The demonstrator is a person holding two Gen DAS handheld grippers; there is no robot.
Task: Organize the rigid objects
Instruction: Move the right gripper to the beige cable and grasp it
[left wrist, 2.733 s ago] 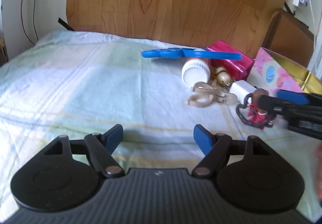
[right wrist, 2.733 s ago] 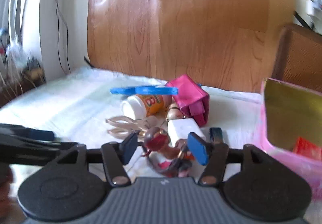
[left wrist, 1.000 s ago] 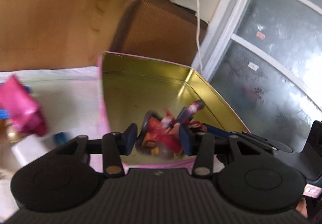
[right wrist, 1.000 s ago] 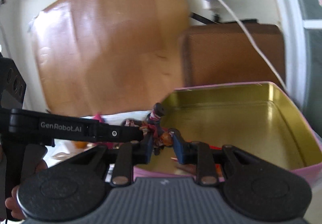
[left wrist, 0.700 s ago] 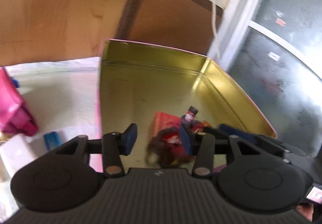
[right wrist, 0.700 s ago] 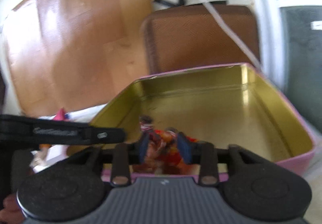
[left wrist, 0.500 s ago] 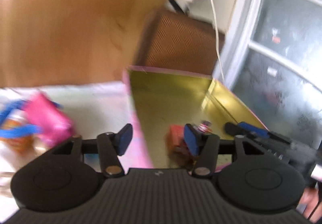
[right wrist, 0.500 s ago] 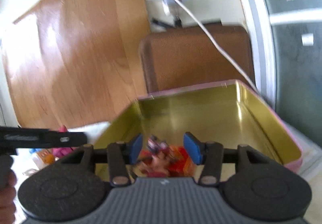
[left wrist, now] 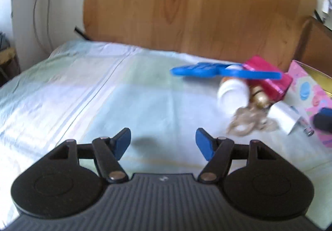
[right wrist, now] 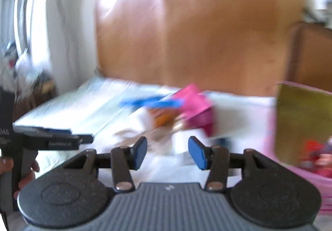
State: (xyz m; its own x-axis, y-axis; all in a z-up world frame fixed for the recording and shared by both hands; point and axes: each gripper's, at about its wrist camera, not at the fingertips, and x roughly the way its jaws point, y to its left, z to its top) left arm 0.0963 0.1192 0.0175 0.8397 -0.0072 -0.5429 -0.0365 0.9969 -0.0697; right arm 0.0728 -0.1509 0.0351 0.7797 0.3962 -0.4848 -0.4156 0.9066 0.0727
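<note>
Hovering above the pale striped bed sheet [left wrist: 87, 94], the left gripper [left wrist: 163, 144] has its blue-padded fingers [left wrist: 122, 142] spread wide with nothing between them; bare sheet lies below and ahead of it, and a wooden headboard [left wrist: 186, 9] rises at the far edge of the bed; further right in the left wrist view sits the cluster of loose things, well apart from those fingers: a flat blue plastic piece [left wrist: 224, 71] lying across the top of a white-capped bottle [left wrist: 232, 94] on its side, a magenta box [left wrist: 267, 77] behind them, a small gold item [left wrist: 259, 99] just beside the bottle, a beige tangle [left wrist: 249, 125] in front of it, too blurred to identify, and a white charger block [left wrist: 284, 117] just to the right; at the right edge stands the pink tin [left wrist: 307, 90] with its gold inside. From the right wrist view, which is heavily blurred, the left tool shows at the far left, held in a hand [right wrist: 27, 177]; the right gripper [right wrist: 167, 152] is likewise released, fingers [right wrist: 197, 153] parted and holding nothing, with the blurred cluster just beyond them; to the right the tin's gold interior holds a red figurine [right wrist: 319, 158] resting on the bottom near the closest wall.
</note>
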